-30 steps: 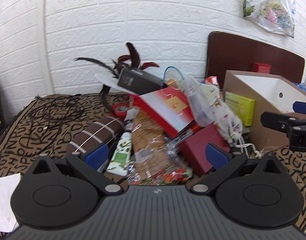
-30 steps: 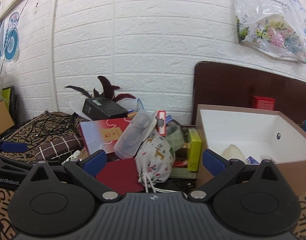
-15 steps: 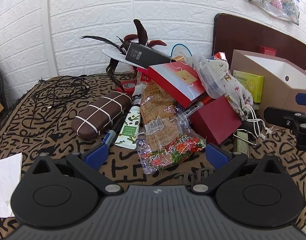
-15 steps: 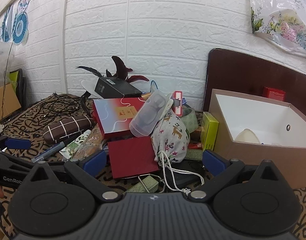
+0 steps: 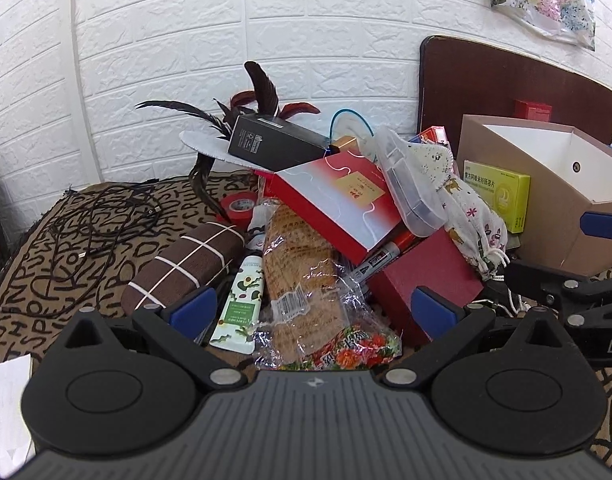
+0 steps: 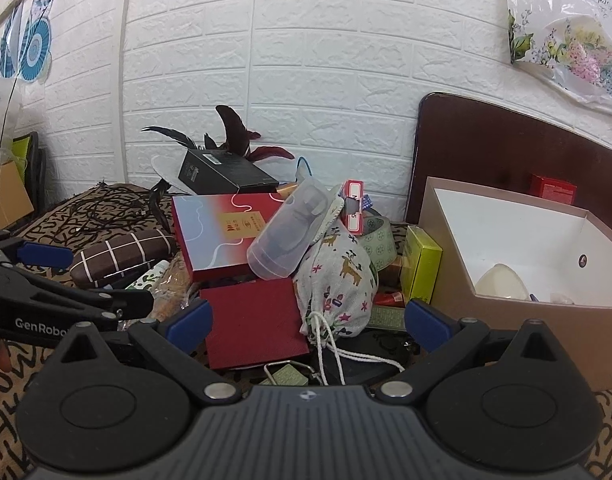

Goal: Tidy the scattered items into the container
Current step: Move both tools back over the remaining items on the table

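Both grippers wide open, nothing held. Left gripper (image 5: 312, 306) hovers low over the near edge of the pile, fingers either side of the snack bag (image 5: 306, 280) and hand cream tube (image 5: 239, 302). Right gripper (image 6: 306, 320) faces the dark red box (image 6: 253, 320) and drawstring pouch (image 6: 338, 280). Pile sits on the patterned tabletop (image 5: 65, 248): brown case (image 5: 185, 264), red-and-white box (image 5: 342, 204), black box (image 5: 273, 142). Container (image 6: 518, 248) is at the right, just beside the pile, green box (image 6: 420, 264) leaning on its wall
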`<state>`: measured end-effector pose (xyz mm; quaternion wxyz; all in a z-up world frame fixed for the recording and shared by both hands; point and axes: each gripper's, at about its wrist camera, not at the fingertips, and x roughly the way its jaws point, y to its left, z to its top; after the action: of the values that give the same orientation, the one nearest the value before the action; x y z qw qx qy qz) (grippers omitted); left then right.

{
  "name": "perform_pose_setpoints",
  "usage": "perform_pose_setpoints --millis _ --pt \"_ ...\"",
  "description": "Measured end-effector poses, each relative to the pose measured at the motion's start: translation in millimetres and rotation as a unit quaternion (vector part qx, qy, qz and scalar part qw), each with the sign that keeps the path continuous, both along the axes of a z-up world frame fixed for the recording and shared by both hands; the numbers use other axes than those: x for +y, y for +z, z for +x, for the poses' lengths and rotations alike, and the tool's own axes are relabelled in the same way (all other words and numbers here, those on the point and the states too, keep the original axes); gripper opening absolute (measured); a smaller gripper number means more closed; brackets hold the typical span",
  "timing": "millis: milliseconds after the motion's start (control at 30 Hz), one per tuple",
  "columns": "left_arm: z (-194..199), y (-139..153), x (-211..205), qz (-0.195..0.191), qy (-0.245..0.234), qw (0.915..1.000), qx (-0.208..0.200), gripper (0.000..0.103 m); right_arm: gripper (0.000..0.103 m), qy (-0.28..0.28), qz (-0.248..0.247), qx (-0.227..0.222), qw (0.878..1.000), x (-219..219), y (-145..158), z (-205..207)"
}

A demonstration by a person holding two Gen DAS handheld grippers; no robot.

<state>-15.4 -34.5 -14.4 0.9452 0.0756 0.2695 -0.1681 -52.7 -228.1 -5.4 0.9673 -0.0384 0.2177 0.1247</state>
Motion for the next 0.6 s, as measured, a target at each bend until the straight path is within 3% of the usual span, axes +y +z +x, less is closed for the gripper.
perform_pose_setpoints --millis 267,600 --pt "-6 -12 3 0.005 0.002 0.9998 0.018 0.103 0.103 0.015 0.007 0.017 1.000 1 -7 -2" --pt "-13 -31 10 0.023 0.011 0.9984 0.050 0.103 0.103 0.081 0.007 0.062 0.995 10 -20 -32"
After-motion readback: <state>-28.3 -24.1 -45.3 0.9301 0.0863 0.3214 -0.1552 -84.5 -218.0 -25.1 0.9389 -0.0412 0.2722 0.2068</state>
